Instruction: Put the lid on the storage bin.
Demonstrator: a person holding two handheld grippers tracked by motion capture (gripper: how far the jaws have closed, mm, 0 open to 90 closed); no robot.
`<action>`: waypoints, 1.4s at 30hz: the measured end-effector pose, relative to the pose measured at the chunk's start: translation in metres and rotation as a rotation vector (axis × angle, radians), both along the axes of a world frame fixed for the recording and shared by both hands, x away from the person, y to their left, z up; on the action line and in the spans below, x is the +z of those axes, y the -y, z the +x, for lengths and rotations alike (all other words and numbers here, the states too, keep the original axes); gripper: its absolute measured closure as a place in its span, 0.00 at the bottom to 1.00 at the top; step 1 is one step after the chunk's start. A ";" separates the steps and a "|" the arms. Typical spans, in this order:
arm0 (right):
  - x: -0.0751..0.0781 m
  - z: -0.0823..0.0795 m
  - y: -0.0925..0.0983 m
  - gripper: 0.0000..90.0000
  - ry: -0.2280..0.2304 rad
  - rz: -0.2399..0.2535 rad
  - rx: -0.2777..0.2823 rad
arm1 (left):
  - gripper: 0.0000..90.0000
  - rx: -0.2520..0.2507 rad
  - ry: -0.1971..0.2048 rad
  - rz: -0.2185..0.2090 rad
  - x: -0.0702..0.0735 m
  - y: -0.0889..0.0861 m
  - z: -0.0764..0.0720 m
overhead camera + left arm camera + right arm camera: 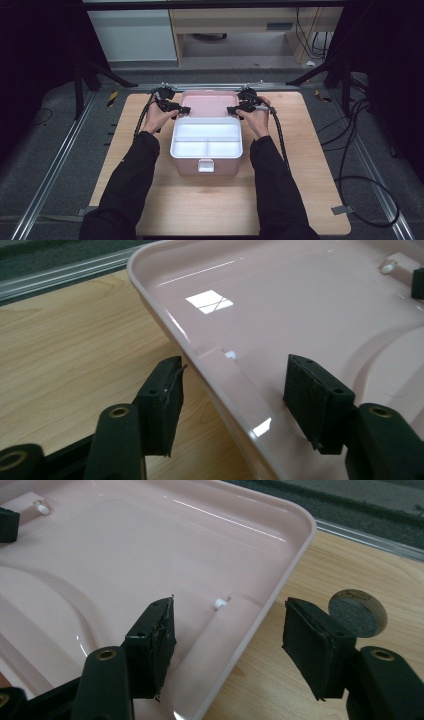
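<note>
Nearest the person, on the wooden bench [215, 210], stands a pink box [206, 165] with a white latch on its front wall and a white tray [206, 139] with three compartments set in its top. Behind the tray, the box's open lid [209, 104] lies tilted back, its glossy pink inside facing up. At the lid's left edge, the left gripper [232, 392] straddles the rim, jaws open, one inside the lid and one outside, neither pad touching. At the lid's right edge, the right gripper [230, 640] straddles the rim the same way, open and apart from it. Beyond the right gripper a round hole [357, 612] shows in the bench.
</note>
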State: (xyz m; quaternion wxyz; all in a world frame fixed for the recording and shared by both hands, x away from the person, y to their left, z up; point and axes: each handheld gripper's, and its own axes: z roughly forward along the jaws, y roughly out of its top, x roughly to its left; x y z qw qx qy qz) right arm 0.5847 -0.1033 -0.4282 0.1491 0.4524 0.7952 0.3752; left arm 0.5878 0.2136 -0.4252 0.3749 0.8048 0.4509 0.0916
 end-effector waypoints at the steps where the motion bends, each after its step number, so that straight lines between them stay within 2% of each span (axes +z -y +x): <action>1: -0.001 0.000 0.000 0.42 -0.005 0.011 0.006 | 0.45 -0.002 -0.003 -0.001 0.000 0.000 0.000; 6: -0.002 0.001 -0.001 0.43 -0.018 0.035 0.008 | 0.46 -0.005 -0.013 0.007 0.002 0.000 -0.002; 10: -0.002 0.000 -0.001 0.44 -0.022 0.039 0.005 | 0.47 0.001 -0.030 -0.014 0.001 -0.002 -0.003; 12: -0.002 0.000 -0.002 0.43 -0.021 0.033 0.001 | 0.48 -0.009 -0.014 0.013 0.003 0.000 -0.004; 15: -0.002 0.000 -0.002 0.43 -0.026 0.033 0.002 | 0.46 -0.014 -0.015 0.038 0.004 0.002 -0.005; 19: -0.004 0.001 -0.002 0.43 -0.038 0.048 -0.010 | 0.40 0.002 -0.041 0.005 0.001 0.003 -0.005; 21: -0.003 0.000 -0.003 0.43 -0.036 0.043 -0.013 | 0.42 0.001 -0.049 -0.012 0.002 0.001 -0.005; 25: 0.003 -0.002 -0.003 0.48 -0.026 0.023 -0.013 | 0.43 -0.003 -0.029 -0.003 0.004 0.002 -0.007; 31: 0.009 -0.004 0.001 0.50 -0.025 0.050 -0.011 | 0.52 -0.003 0.003 0.023 0.011 0.001 -0.011; 37: 0.023 -0.011 0.003 0.55 0.028 0.094 -0.010 | 0.58 0.014 0.036 -0.027 0.023 -0.004 -0.016; 42: 0.034 -0.018 0.005 0.56 0.061 0.103 -0.005 | 0.59 0.009 0.082 -0.020 0.035 -0.004 -0.023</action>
